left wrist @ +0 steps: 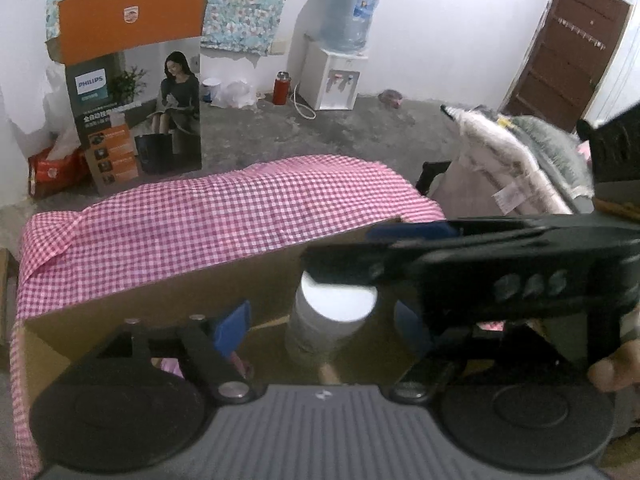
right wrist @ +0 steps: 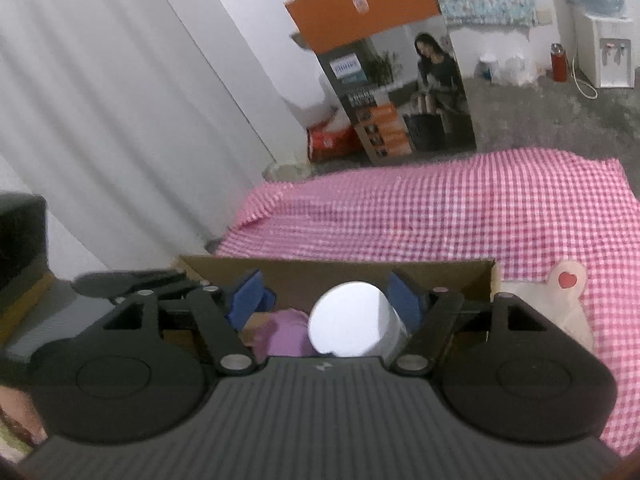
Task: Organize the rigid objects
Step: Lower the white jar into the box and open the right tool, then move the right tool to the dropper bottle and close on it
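Note:
An open cardboard box [left wrist: 160, 304] stands on the pink checked cloth. Inside it a white cylinder with a flat white lid [left wrist: 332, 312] stands upright. My left gripper [left wrist: 322, 328] is open around it, and both blue pads stand clear of its sides. The right gripper's black fingers [left wrist: 400, 258] reach in from the right across the cylinder's top. In the right wrist view the white cylinder [right wrist: 348, 320] sits between the spread pads of my open right gripper [right wrist: 326, 300], close to the right pad. A purple object [right wrist: 286, 336] lies beside it in the box [right wrist: 320, 272].
The pink checked cloth [left wrist: 240, 208] covers the table. A cream board with a red heart [right wrist: 568, 280] lies right of the box. Folded clothes [left wrist: 520, 160] pile up at the right. A tall printed carton [left wrist: 140, 120] and a water dispenser [left wrist: 332, 80] stand on the floor beyond.

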`<action>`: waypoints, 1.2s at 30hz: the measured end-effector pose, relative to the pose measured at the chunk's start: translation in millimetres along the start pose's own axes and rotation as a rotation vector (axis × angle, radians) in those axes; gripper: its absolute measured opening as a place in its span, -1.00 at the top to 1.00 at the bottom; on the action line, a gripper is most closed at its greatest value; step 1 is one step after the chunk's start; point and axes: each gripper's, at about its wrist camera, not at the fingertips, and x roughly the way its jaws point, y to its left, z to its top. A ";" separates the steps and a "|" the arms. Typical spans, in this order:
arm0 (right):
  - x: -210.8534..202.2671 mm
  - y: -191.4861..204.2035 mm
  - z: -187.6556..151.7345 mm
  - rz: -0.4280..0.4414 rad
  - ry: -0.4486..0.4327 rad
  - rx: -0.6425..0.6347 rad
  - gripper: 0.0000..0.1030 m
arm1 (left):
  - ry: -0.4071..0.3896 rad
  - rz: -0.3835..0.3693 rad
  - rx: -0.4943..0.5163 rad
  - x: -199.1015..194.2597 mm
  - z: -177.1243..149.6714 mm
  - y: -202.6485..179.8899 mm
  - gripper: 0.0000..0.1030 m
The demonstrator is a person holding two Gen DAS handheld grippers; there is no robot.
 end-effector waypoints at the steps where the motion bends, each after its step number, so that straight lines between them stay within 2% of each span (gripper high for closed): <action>1: -8.5 1.9 0.1 0.006 -0.017 0.003 -0.39 | -0.009 -0.003 -0.002 -8.1 -1.4 0.2 -0.56; 5: -48.1 16.8 -3.8 0.014 -0.089 -0.012 -0.46 | -0.083 -0.019 0.010 -55.6 -10.9 -3.5 -0.60; 9: -92.3 40.0 -17.6 0.038 -0.150 -0.056 -0.65 | -0.156 -0.038 0.061 -106.0 -29.9 -13.6 -0.67; 12: -124.2 57.9 -36.6 0.056 -0.182 -0.087 -0.75 | -0.207 -0.002 0.104 -142.0 -53.5 -20.0 -0.76; 17: -159.7 88.8 -78.6 0.072 -0.199 -0.119 -0.77 | -0.253 0.070 0.122 -181.9 -105.6 -20.7 -0.78; 20: -165.9 103.3 -109.7 0.102 -0.188 -0.106 -0.77 | -0.247 0.096 0.103 -186.9 -135.4 -18.9 -0.78; 25: -147.2 128.6 -163.9 0.118 -0.110 -0.101 -0.77 | -0.190 0.112 0.035 -174.5 -189.0 -6.7 -0.77; 29: -123.2 143.5 -189.5 0.131 -0.053 -0.091 -0.77 | -0.136 0.097 -0.010 -151.7 -221.2 2.1 -0.62; 32: -104.2 149.8 -200.0 0.148 -0.012 -0.075 -0.63 | -0.098 0.098 -0.018 -134.2 -238.5 3.8 -0.36; 36: -76.4 162.6 -205.1 0.132 0.042 -0.100 -0.26 | -0.092 0.121 -0.007 -117.4 -250.5 6.2 -0.16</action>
